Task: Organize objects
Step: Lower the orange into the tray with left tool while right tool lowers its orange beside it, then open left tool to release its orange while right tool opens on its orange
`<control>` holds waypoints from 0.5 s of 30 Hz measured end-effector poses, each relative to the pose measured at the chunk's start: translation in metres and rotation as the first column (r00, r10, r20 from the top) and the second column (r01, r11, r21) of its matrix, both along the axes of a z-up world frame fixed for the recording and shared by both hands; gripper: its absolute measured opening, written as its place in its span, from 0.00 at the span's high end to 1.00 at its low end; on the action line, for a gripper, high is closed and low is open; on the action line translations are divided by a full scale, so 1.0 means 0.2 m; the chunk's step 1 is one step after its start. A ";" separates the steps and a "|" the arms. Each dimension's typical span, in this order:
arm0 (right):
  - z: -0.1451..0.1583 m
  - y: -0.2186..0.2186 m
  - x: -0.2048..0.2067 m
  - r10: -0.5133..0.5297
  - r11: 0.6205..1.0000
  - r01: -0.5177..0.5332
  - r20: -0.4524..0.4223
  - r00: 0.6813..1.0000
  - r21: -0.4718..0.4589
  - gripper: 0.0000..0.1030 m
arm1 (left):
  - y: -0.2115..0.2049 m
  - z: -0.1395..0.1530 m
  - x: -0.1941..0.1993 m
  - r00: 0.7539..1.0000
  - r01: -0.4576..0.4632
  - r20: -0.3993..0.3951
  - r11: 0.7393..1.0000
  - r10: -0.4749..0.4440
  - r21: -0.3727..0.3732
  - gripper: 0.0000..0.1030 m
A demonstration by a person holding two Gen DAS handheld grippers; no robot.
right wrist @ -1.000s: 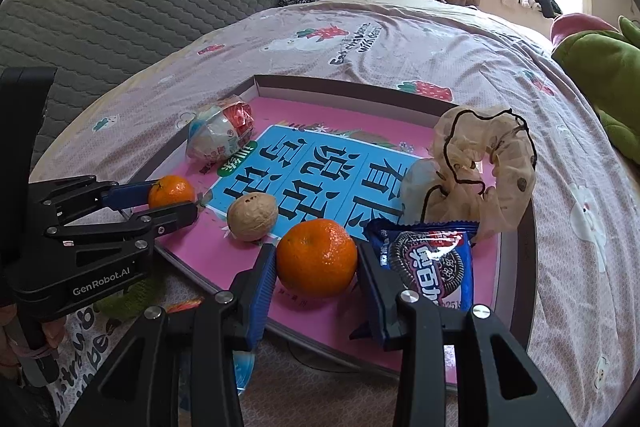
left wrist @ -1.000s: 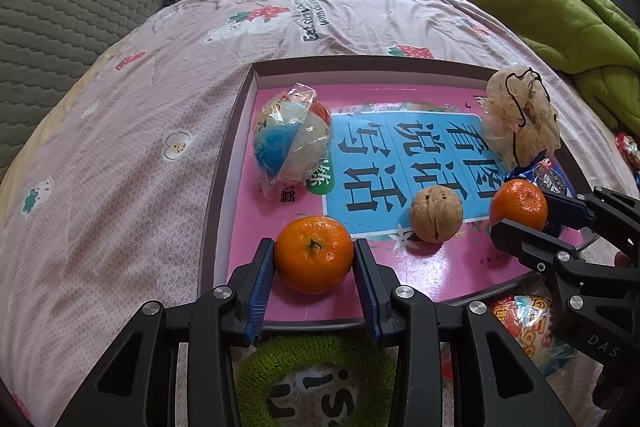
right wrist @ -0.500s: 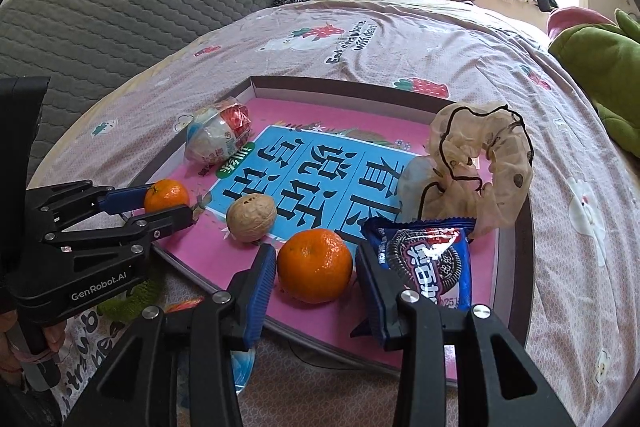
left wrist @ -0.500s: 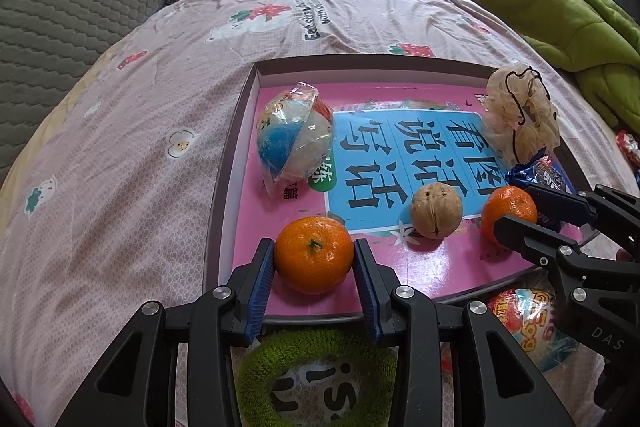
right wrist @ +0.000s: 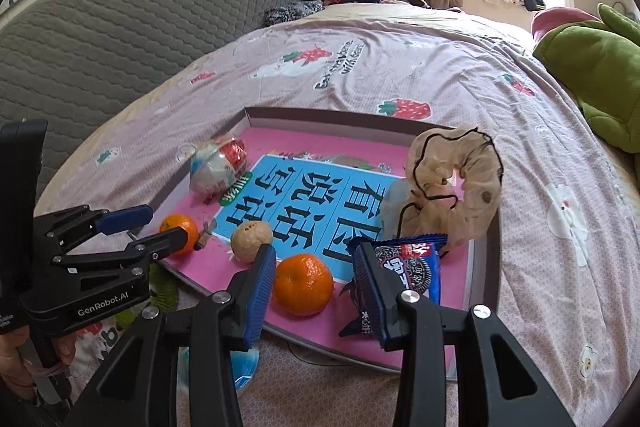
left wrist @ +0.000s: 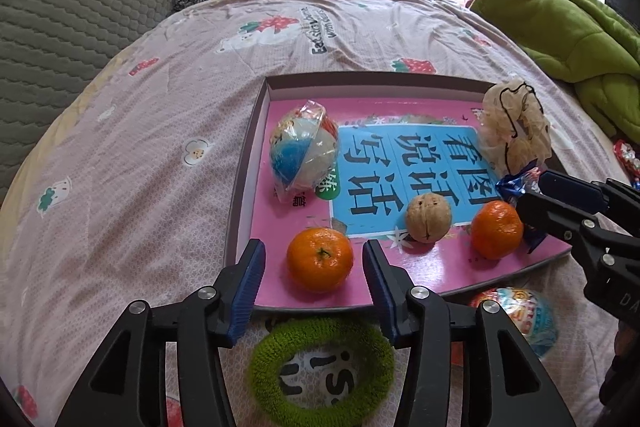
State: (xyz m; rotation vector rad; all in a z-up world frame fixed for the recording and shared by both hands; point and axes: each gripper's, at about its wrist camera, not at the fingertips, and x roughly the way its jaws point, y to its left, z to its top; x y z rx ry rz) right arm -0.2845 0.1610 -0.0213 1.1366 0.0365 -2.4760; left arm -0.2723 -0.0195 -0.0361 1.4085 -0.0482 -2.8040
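A pink box lid (left wrist: 440, 269) (right wrist: 224, 281) lies on the bed as a tray. In it sit two mandarins, a walnut (left wrist: 428, 218) (right wrist: 252, 235), a wrapped toy ball (left wrist: 303, 151) (right wrist: 218, 165), a beige scrunchie (left wrist: 514, 125) (right wrist: 452, 187) and a blue cookie packet (right wrist: 412, 269). My left gripper (left wrist: 314, 277) is open, its fingers apart on either side of the left mandarin (left wrist: 320, 259) (right wrist: 180, 227). My right gripper (right wrist: 314, 283) is open around the right mandarin (right wrist: 304, 283) (left wrist: 496, 229), not touching it.
A green fuzzy ring (left wrist: 320, 363) and a wrapped ball (left wrist: 520, 311) lie on the pink bedspread in front of the lid. A grey headboard (right wrist: 120, 27) is at the left, a green blanket (left wrist: 560, 27) at the right, and clothes are piled at the back.
Both grippers have opened and let go of their mandarins, which now rest in the lid. Both have drawn back slightly.
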 end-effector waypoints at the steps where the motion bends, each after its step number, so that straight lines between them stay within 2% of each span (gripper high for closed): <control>1: 0.02 0.01 0.01 -0.004 1.000 0.004 -0.006 1.000 -0.007 0.59 | 0.00 0.01 0.01 1.000 0.002 -0.005 1.000 -0.002 -0.001 0.49; 4: 0.07 0.01 0.04 -0.002 1.000 0.002 -0.023 1.000 -0.025 0.57 | 0.01 0.06 0.04 1.000 0.000 -0.027 1.000 -0.001 -0.008 0.45; 15: 0.26 0.07 0.16 -0.025 0.996 0.017 -0.092 0.995 -0.091 0.48 | 0.01 0.27 0.14 0.995 -0.005 -0.102 1.000 0.005 -0.005 0.40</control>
